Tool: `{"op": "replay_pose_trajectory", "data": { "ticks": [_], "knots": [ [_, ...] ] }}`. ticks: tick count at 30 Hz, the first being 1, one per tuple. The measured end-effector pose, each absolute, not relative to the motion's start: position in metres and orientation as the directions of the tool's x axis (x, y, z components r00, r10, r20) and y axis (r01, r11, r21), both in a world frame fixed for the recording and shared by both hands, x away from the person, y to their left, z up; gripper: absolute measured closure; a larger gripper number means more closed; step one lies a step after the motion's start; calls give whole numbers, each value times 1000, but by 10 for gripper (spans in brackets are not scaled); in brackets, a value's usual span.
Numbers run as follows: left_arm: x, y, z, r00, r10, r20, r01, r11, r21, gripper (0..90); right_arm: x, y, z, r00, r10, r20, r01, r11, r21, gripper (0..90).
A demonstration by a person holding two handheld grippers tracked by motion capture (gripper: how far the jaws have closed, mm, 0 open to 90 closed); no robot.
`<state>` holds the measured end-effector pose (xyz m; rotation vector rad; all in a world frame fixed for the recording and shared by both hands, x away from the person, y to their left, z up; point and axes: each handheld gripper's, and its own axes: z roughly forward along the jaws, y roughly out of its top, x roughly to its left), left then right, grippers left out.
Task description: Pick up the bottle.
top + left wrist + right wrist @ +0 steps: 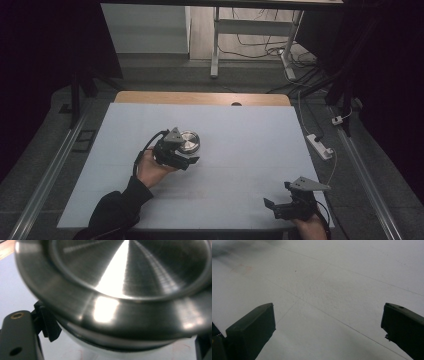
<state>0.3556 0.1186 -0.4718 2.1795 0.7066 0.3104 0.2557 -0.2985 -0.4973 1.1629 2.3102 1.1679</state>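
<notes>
Metal lid (120,277), round and shiny, sits between the jaws of the left gripper (181,152), on the white table cover (240,145); the jaws stand apart either side of its rim, and whether they touch it I cannot tell. Right gripper (280,206) hangs wide open with bare cover between its jaws.

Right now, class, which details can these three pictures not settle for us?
- Metal container: high view, too small, partly behind the left gripper; contents unknown.
- Left gripper view: container cut off by the edges, blurred; grip unclear.
- Right gripper: hand cut off by the bottom edge.
- Room sides: too dark.
</notes>
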Motion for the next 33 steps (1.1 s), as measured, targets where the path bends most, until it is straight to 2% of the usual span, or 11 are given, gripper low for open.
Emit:
{"op": "replay_pose_trajectory", "data": {
  "ticks": [21,33],
  "knots": [
    [313,96,-464,876,482,-13,316,-553,771,156,255,-298,-497,-628,773,83,525,343,779,0],
    [305,88,-463,894,448,-13,295,-566,770,156,255,-299,-497,-631,771,83,522,343,781,0]
  ]
}}
